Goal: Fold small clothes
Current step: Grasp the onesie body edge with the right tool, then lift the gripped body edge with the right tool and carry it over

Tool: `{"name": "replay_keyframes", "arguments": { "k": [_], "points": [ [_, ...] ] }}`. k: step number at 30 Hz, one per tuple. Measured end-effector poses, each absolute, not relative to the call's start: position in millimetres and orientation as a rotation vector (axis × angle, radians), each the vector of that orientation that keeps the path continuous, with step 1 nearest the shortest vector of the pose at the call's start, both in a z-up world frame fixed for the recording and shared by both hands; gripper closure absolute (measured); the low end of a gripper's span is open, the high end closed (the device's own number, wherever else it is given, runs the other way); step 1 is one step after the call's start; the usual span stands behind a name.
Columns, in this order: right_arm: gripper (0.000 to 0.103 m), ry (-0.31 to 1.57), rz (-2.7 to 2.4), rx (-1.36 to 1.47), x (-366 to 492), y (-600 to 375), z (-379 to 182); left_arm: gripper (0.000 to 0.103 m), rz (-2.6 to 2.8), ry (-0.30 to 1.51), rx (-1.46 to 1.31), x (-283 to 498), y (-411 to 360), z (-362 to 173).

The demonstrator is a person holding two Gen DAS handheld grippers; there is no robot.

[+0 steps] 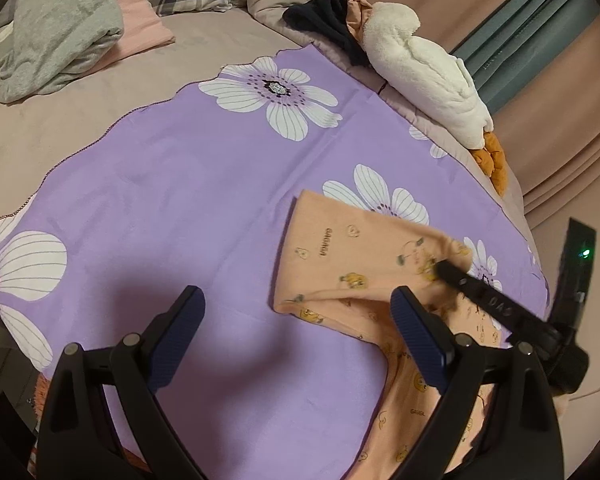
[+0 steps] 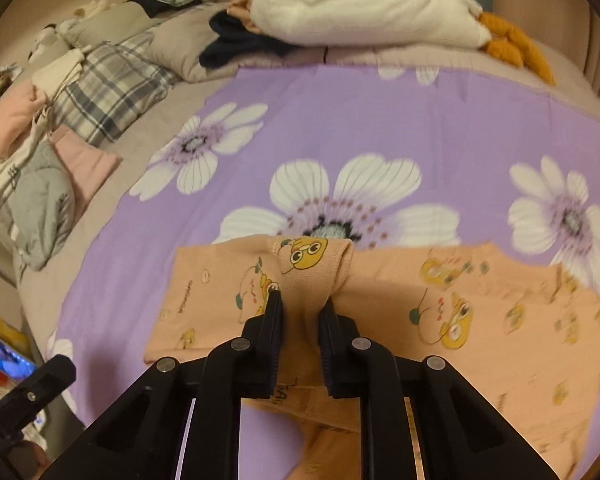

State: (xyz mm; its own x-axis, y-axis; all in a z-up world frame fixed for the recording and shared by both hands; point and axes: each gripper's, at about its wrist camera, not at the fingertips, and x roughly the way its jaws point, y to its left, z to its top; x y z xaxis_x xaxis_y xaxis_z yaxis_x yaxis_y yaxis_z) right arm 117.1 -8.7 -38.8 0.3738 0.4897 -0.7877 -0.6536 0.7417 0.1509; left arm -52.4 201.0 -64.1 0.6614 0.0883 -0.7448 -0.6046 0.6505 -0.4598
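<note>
A small peach garment [image 1: 340,256] with yellow cartoon prints lies partly folded on a purple flowered cloth [image 1: 180,184]. In the right wrist view my right gripper [image 2: 300,304] is shut on a bunched fold of the peach garment [image 2: 480,320] and holds it up off the cloth. That right gripper also shows in the left wrist view [image 1: 448,270], over the garment's right part. My left gripper [image 1: 296,304] is open and empty, hovering above the purple cloth just left of the garment.
The purple cloth [image 2: 380,120] covers a beige bed. A white plush toy [image 1: 424,68] with orange feet and dark clothing [image 1: 332,12] lie at the far edge. Grey and pink clothes [image 1: 60,40] and plaid pillows [image 2: 112,92] lie at far left.
</note>
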Motion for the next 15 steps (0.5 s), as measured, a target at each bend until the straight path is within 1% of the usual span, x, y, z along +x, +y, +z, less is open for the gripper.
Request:
{"name": "replay_keyframes", "arguments": {
  "k": [4, 11, 15],
  "points": [
    [0.084, 0.946, 0.747, -0.242, 118, 3, -41, 0.009, 0.431, 0.753, -0.763, -51, 198, -63],
    [0.084, 1.137, 0.762, -0.183, 133, 16, -95, 0.009, 0.436, 0.768, -0.751, -53, 197, -64],
    [0.082, 1.174, 0.773, -0.133, 136, 13, -100, 0.009, 0.448, 0.775, -0.751, -55, 199, -66]
  ]
}}
